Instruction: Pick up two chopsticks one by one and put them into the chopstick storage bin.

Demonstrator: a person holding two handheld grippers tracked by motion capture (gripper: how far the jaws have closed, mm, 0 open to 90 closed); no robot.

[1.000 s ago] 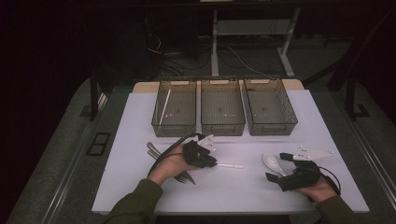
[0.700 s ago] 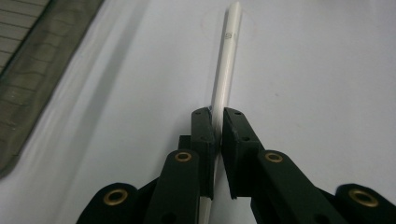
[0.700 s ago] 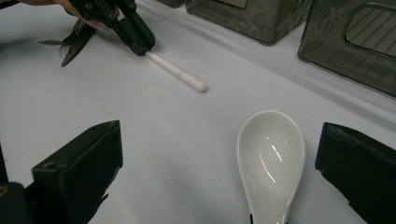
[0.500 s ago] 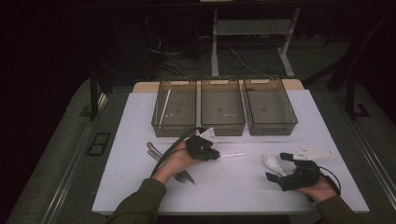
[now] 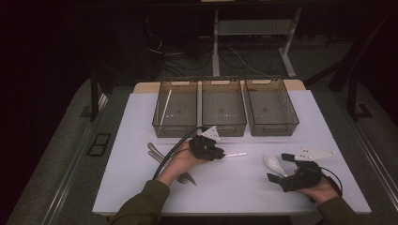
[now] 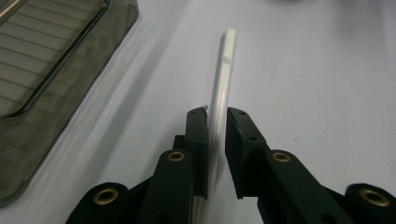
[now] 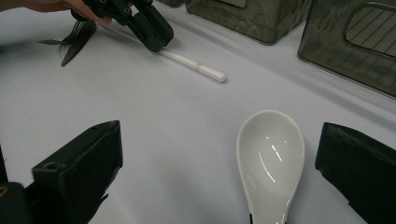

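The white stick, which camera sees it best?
The left gripper view: the white stick lies close up between that gripper's jaws. The high view shows it small; the right gripper view shows it farther off.

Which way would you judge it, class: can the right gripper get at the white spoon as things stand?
Probably yes: the right gripper has open jaws either side of the white spoon, with only bare table between.

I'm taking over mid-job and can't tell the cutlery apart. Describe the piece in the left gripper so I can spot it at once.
Start at the three smoky bins along the far edge of the white table. Just in front of the middle bin, the left gripper has a white chopstick between its jaws. It is straight, thin and plain white, unlike the rounded white spoon to its right and the dark forks to its left.
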